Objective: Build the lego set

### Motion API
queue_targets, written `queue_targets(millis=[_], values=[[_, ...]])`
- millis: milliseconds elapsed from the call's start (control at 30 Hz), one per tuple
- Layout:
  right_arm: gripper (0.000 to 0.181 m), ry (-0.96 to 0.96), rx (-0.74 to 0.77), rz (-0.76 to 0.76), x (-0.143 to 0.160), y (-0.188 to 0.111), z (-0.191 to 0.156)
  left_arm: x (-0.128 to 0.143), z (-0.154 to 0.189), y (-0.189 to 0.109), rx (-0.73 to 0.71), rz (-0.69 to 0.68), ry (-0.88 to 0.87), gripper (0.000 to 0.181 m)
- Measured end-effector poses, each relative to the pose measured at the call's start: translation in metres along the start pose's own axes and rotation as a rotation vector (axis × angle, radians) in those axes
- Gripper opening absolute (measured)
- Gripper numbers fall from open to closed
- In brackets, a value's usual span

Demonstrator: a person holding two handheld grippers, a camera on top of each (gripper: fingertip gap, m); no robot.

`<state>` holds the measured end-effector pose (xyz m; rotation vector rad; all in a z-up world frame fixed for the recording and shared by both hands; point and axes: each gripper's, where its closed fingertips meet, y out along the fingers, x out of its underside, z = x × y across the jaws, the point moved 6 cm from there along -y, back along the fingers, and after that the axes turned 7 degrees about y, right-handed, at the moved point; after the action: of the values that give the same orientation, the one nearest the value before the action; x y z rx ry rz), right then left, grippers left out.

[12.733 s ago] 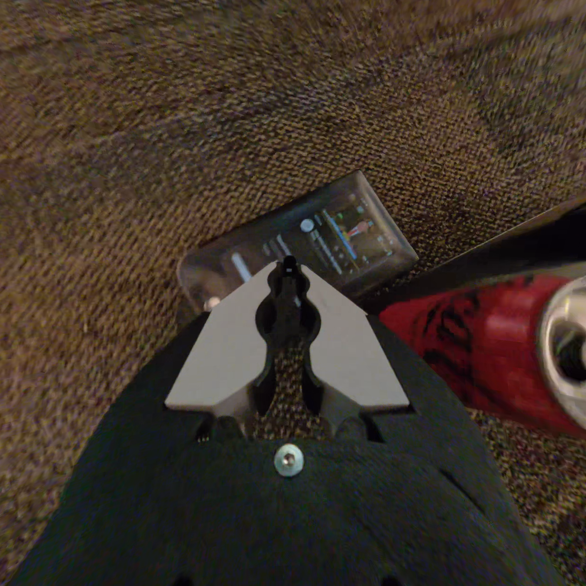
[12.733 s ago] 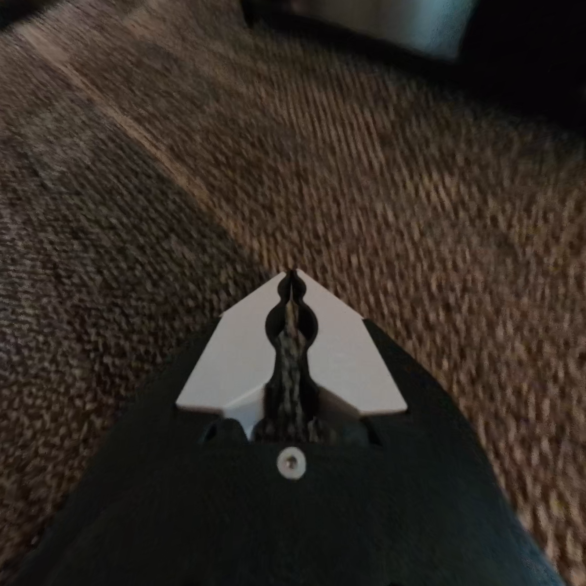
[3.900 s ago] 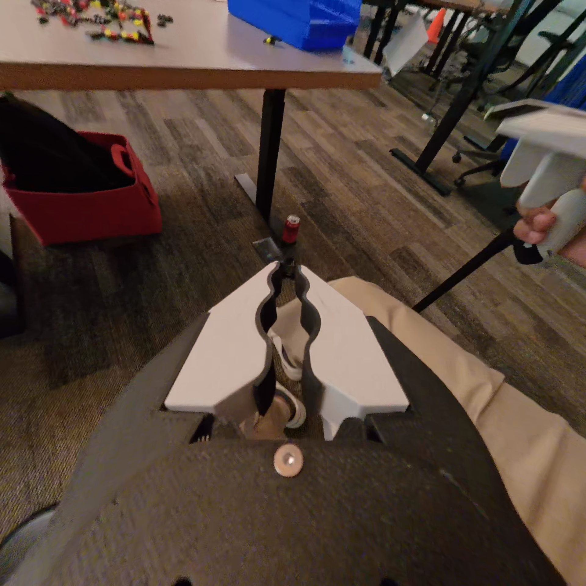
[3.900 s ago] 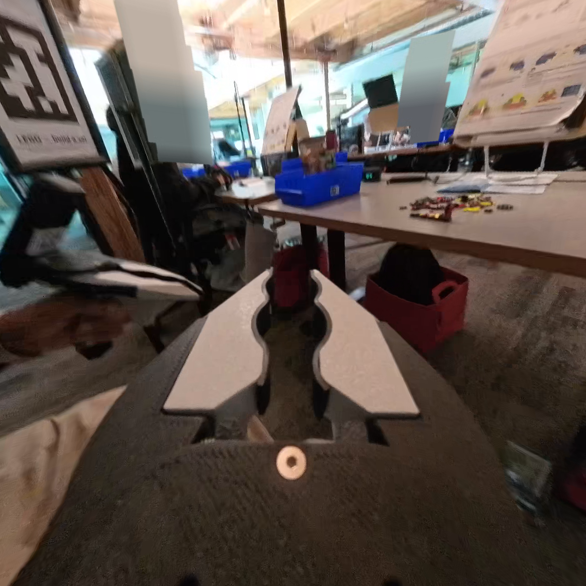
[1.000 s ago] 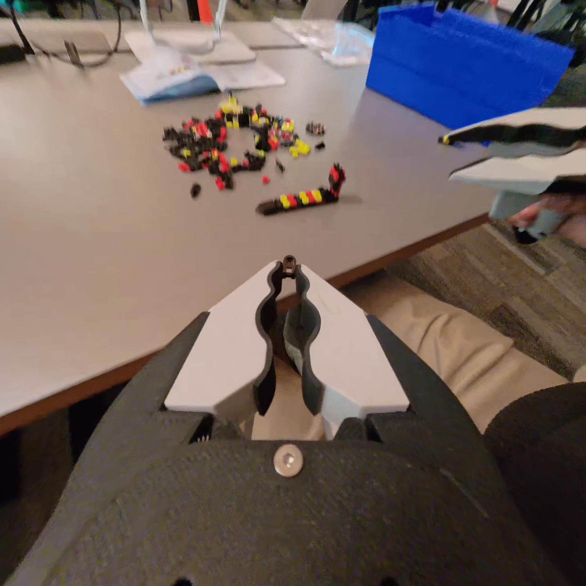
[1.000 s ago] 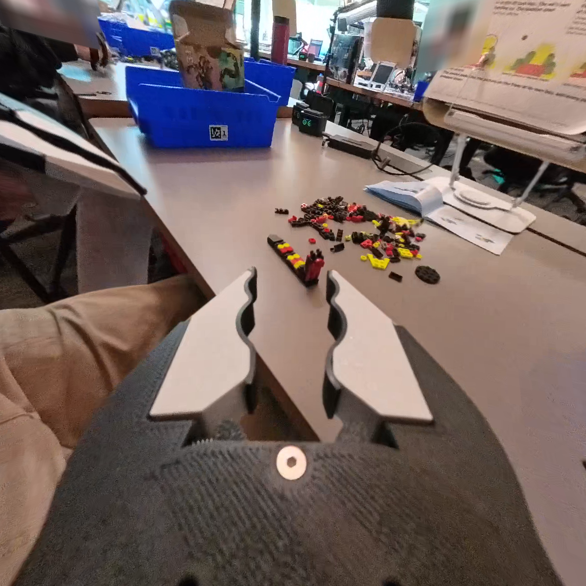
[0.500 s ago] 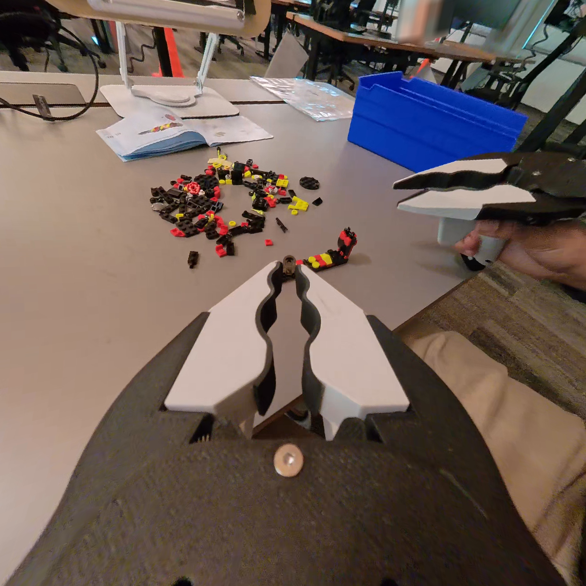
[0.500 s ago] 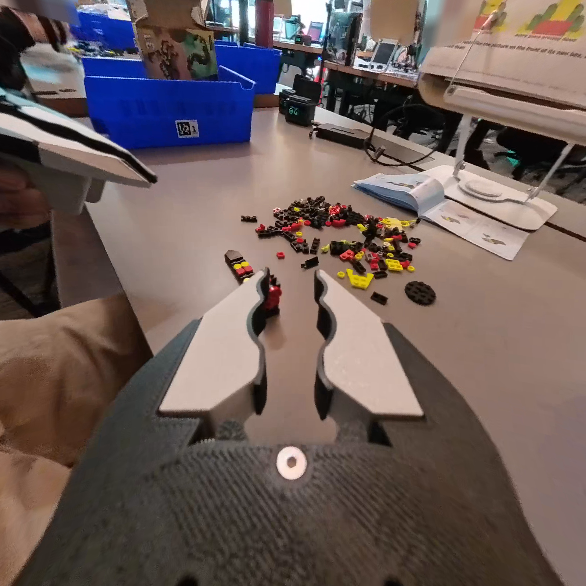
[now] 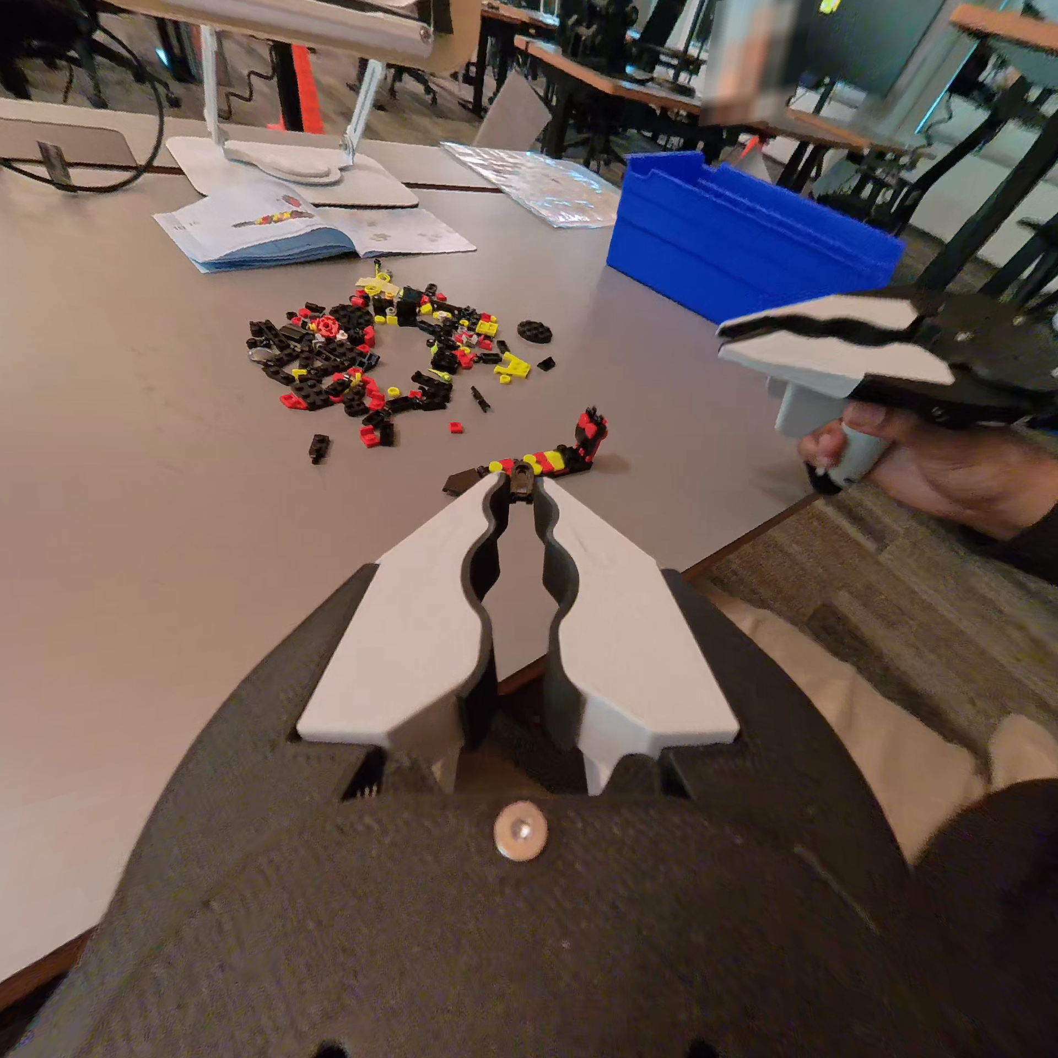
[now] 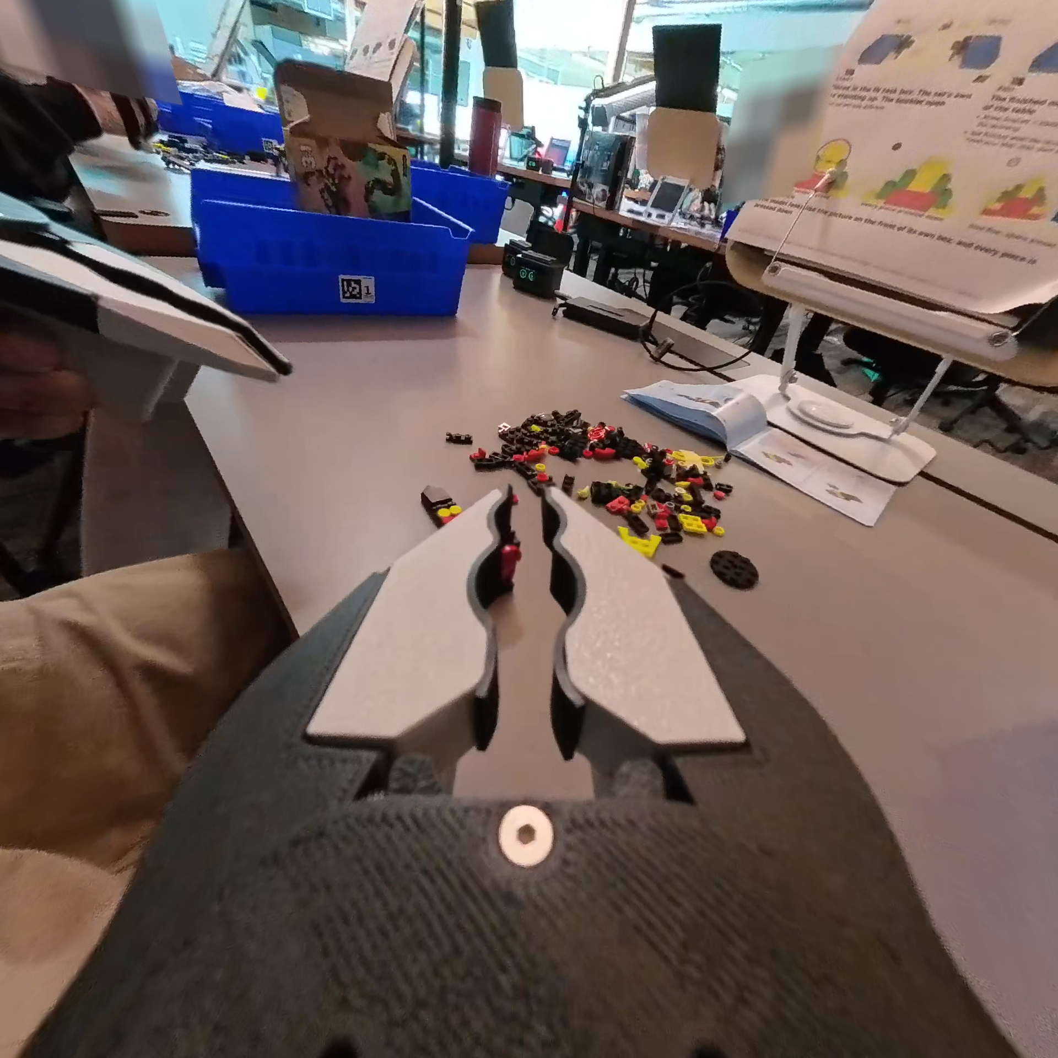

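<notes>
A part-built lego model [image 9: 549, 455], a low strip of black, red and yellow with a raised red end, lies near the table's front edge. My left gripper [image 9: 520, 485] is shut on a small black lego piece [image 9: 521, 476] and hovers just short of the model. My right gripper [image 10: 528, 497] is open by a narrow gap and empty. It is right over the model, whose red end [image 10: 508, 558] shows between the fingers and whose black and yellow end [image 10: 438, 505] shows to their left. A pile of loose lego pieces [image 9: 378, 355] lies beyond, also in the right wrist view [image 10: 618, 475].
An open instruction booklet [image 9: 309, 229] and a white stand base [image 9: 297, 166] sit behind the pile. A blue bin [image 9: 744, 252] stands at the table's end. A black round plate [image 10: 734, 569] lies apart. A person's tan trouser leg [image 10: 103, 658] is beside the table edge. My hands' fingertips stand some 15 cm from each other.
Both grippers rose from the floor to the table and moved in toward the model. The right gripper's jaws have narrowed. The left still holds the small black piece.
</notes>
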<state>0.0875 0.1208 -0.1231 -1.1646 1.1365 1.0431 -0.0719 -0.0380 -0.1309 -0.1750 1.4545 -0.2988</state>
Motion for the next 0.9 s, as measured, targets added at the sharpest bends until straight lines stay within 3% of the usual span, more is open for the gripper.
queue_targets(millis=[33, 200, 300, 400, 667, 900], values=[[0.009, 0.004, 0.000, -0.010, 0.002, 0.001, 0.001, -0.001, -0.001, -0.001, 0.011, 0.010, -0.030, 0.008], [0.013, 0.053, 0.025, -0.048, 0.011, -0.002, 0.009, -0.002, -0.013, -0.009, 0.030, 0.055, -0.169, 0.007], [0.010, 0.029, 0.068, -0.085, 0.016, -0.005, 0.021, 0.004, -0.037, -0.012, -0.182, 0.074, -0.060, 0.007], [0.003, -0.029, 0.151, -0.091, 0.021, -0.010, 0.042, 0.015, -0.053, -0.002, -0.241, 0.030, -0.049, 0.007], [0.000, 0.007, 0.193, 0.012, -0.001, 0.010, 0.086, -0.014, -0.080, 0.041, -0.134, 0.105, -0.161, 0.007], [0.000, -0.004, 0.162, 0.068, -0.020, 0.049, 0.106, -0.053, -0.083, 0.082, -0.010, 0.140, -0.092, 0.007]])
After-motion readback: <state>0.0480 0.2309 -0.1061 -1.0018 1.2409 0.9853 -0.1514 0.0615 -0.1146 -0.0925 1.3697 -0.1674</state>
